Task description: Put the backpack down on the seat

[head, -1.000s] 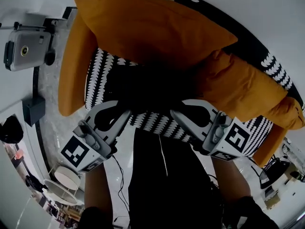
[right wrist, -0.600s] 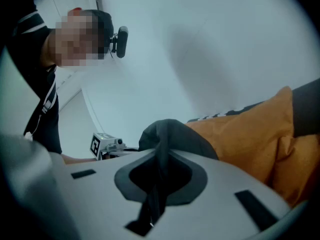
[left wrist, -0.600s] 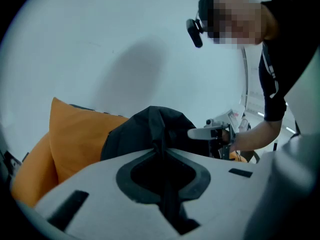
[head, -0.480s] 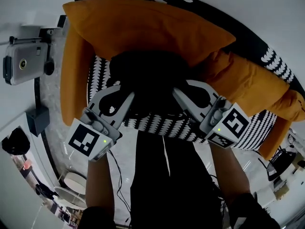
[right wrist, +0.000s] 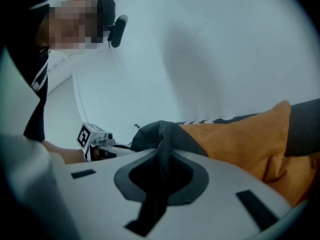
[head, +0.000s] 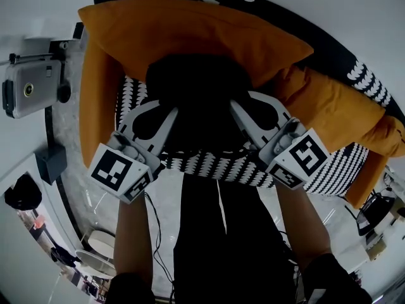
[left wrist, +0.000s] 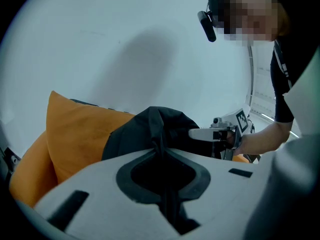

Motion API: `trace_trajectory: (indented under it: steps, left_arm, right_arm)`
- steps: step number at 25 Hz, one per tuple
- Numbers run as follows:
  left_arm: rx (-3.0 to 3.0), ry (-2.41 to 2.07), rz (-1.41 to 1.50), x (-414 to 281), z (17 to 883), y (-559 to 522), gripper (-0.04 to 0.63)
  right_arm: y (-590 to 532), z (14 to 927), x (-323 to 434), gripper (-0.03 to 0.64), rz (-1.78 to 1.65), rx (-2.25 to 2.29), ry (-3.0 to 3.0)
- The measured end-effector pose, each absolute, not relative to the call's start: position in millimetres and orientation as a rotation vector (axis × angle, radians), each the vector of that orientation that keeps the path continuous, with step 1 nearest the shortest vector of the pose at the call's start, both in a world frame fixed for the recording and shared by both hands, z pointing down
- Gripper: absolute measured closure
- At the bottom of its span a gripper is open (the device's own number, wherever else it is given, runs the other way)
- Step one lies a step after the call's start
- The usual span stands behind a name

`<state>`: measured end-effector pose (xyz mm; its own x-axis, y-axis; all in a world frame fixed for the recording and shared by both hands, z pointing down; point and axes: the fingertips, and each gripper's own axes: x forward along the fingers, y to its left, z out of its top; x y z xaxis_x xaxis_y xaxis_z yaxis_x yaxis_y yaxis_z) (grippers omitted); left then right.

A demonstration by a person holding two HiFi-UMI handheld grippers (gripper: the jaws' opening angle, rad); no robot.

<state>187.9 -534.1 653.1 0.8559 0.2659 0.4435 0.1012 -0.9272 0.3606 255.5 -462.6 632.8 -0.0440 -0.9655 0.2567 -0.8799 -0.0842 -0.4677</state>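
The black backpack (head: 196, 90) hangs between my two grippers, above the black-and-white patterned seat (head: 215, 164) and close against the big orange cushion (head: 190, 30); whether its bottom touches the seat is hidden. My left gripper (head: 172, 113) is shut on a fold of the backpack's black fabric (left wrist: 150, 129), which runs down between its jaws (left wrist: 161, 156). My right gripper (head: 235, 106) pinches the fabric on the other side (right wrist: 160, 134), its jaws shut on it (right wrist: 159, 161). Each gripper view shows the other gripper across the bag.
Orange cushions (head: 329, 113) line the seat's back and both sides (head: 98, 106). A grey device (head: 28, 87) and a black box (head: 50, 160) sit to the left of the seat. The person's dark clothes (head: 221, 233) stand right at the seat's front edge.
Both grippers have carried the backpack further in over the seat, toward the orange back cushion, and it hangs lower. Both grips are unchanged.
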Motion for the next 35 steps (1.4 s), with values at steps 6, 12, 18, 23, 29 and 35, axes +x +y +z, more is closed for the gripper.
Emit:
trace_trajectory:
  steps: [6, 12, 18, 23, 29, 35]
  left_arm:
    - [2.707, 0.234, 0.728, 196.0, 658.5, -538.4, 0.565]
    - [2.716, 0.208, 0.706, 199.6, 666.9, -546.9, 0.565]
    - [2.743, 0.249, 0.675, 195.2, 664.9, -545.9, 0.565]
    - [2.753, 0.217, 0.623, 189.3, 663.0, -555.8, 0.562]
    - [2.739, 0.107, 0.601, 175.0, 664.4, -566.5, 0.445]
    - [2.734, 0.051, 0.540, 160.5, 648.6, -567.3, 0.445]
  right_arm:
    - [-465.9, 639.4, 267.5, 0.586, -0.786, -2.103, 1.996]
    - [-474.3, 647.4, 272.4, 0.587, -0.758, -2.159, 2.023]
    - [-476.7, 645.5, 267.2, 0.586, -0.720, -2.176, 2.068]
    - [-482.2, 642.8, 264.4, 0.580, -0.711, -2.173, 2.066]
    - [-473.5, 634.7, 270.2, 0.509, -0.700, -2.192, 2.016]
    - [-460.1, 620.2, 271.5, 0.492, -0.662, -2.226, 2.013]
